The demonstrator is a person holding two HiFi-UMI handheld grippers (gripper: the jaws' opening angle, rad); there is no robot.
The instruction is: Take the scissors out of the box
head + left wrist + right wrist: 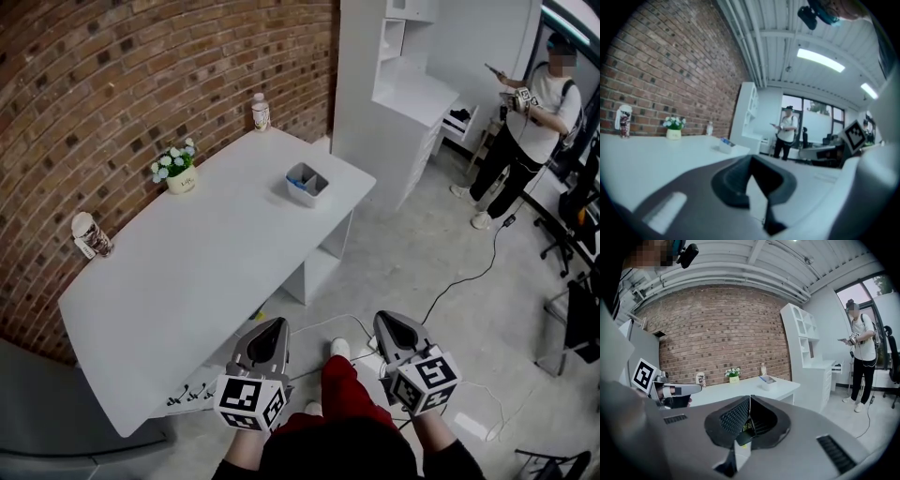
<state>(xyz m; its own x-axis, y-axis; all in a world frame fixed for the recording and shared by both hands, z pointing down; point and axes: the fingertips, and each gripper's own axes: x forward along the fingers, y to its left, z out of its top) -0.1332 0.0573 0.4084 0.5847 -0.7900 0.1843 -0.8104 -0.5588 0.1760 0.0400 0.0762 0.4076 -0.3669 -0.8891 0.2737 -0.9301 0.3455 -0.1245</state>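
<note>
A small grey box (307,182) stands near the right end of the white table (197,272). Something blue (297,185) lies inside it; I cannot make out its shape. The box also shows far off in the left gripper view (724,146) and in the right gripper view (768,380). My left gripper (275,322) and right gripper (383,318) hang side by side over the floor in front of the table, well short of the box. The left gripper (751,157) and the right gripper (749,397) are both shut with nothing between the jaws.
On the table by the brick wall are a flower pot (175,172), a bottle (261,112) and a printed cup (91,235). A white shelf unit (398,84) stands beyond the table's right end. A person (530,117) stands at the far right. Cables (469,277) cross the floor.
</note>
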